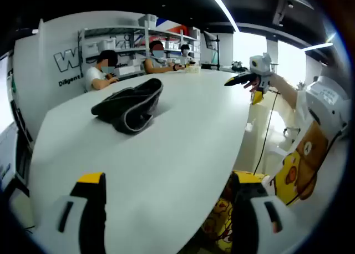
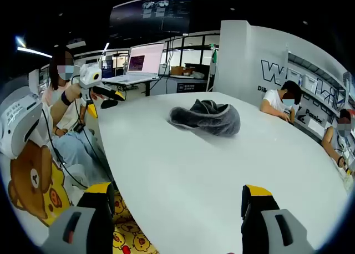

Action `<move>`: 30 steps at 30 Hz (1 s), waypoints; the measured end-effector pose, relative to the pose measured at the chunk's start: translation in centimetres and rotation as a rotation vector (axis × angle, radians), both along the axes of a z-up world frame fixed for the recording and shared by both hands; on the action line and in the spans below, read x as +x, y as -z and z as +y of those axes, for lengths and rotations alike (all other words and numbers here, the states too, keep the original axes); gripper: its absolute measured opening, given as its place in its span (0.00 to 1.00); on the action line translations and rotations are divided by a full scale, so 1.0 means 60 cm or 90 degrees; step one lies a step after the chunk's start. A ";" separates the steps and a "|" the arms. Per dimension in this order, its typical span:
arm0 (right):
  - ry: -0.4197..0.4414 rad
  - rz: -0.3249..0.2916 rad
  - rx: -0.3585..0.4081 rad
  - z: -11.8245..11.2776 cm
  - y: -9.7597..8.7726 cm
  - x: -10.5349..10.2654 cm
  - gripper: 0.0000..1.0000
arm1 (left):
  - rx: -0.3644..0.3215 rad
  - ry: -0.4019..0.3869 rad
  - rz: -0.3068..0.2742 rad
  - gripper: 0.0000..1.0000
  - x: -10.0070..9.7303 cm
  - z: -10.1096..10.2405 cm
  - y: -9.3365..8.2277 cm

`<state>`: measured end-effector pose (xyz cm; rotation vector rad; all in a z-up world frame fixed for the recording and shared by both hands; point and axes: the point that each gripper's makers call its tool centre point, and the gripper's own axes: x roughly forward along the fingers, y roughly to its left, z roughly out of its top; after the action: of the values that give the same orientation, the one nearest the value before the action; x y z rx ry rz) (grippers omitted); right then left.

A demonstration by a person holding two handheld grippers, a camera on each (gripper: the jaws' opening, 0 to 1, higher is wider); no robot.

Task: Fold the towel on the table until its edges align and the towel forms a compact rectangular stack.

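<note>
Grey towel (image 1: 130, 105) bunched mid table (image 1: 183, 154), clear of edges; both grippers (image 1: 166, 212) (image 2: 177, 209) apart, empty.

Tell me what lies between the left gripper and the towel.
Nothing: in the left gripper view, only bare white table stretches from the left gripper to the crumpled dark towel. The right gripper view shows the same bare stretch before its own jaws.

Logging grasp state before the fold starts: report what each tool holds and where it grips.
Nothing is held. Both the left tool and the right tool stand open over the white table, apart from the crumpled dark towel.
</note>
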<state>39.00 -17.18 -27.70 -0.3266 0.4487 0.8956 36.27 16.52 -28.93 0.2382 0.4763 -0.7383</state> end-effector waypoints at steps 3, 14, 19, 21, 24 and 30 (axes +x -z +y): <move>0.005 0.004 -0.001 -0.003 0.000 0.002 0.99 | 0.003 -0.001 0.000 0.99 0.000 0.001 -0.001; 0.007 -0.003 0.000 -0.006 -0.004 -0.004 0.99 | 0.000 -0.005 -0.005 0.99 -0.003 0.006 -0.005; 0.007 -0.008 -0.001 -0.007 -0.005 -0.004 0.99 | -0.002 -0.004 -0.009 0.99 -0.002 0.003 -0.007; 0.002 -0.014 -0.007 -0.004 -0.006 -0.003 0.99 | -0.001 -0.001 -0.009 0.99 0.000 0.000 -0.007; -0.007 -0.029 -0.014 0.005 -0.010 0.001 0.98 | 0.001 0.002 -0.009 0.98 0.004 -0.004 -0.009; -0.052 -0.081 -0.030 0.038 -0.036 0.030 0.87 | -0.001 0.010 -0.016 0.98 0.009 -0.012 -0.015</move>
<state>40.81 -14.89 -25.56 -0.4453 0.3420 0.9383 36.83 15.83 -28.03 0.2501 0.4500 -0.7493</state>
